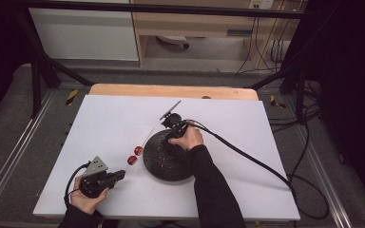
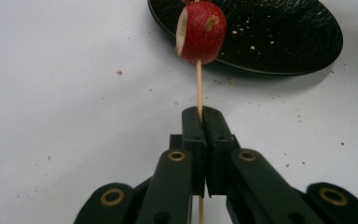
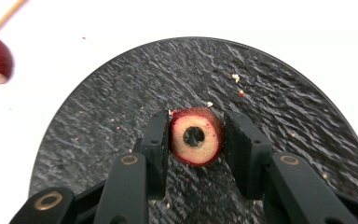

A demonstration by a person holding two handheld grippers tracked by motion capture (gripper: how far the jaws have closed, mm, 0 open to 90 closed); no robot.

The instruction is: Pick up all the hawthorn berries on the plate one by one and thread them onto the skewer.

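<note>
My left gripper [image 2: 200,112] is shut on a thin wooden skewer [image 2: 198,84] that carries a red fruit piece [image 2: 200,32] near its far end. From above, the left gripper [image 1: 122,175] holds the skewer [image 1: 145,140] slanting up to the right, with two red pieces [image 1: 135,155] threaded on it beside the black plate [image 1: 161,166]. My right gripper [image 3: 196,130] reaches down onto the plate [image 3: 284,107], its jaws closed on a cored red fruit slice [image 3: 196,137] with pale flesh. In the high view the right gripper [image 1: 171,137] sits over the plate's far edge.
The plate lies on a white board [image 1: 100,118] covering a wooden table [image 1: 171,90]. Crumbs dot the plate and the board. A black cable [image 1: 247,152] trails right from the right gripper. Black frame bars [image 1: 43,71] stand beyond the table.
</note>
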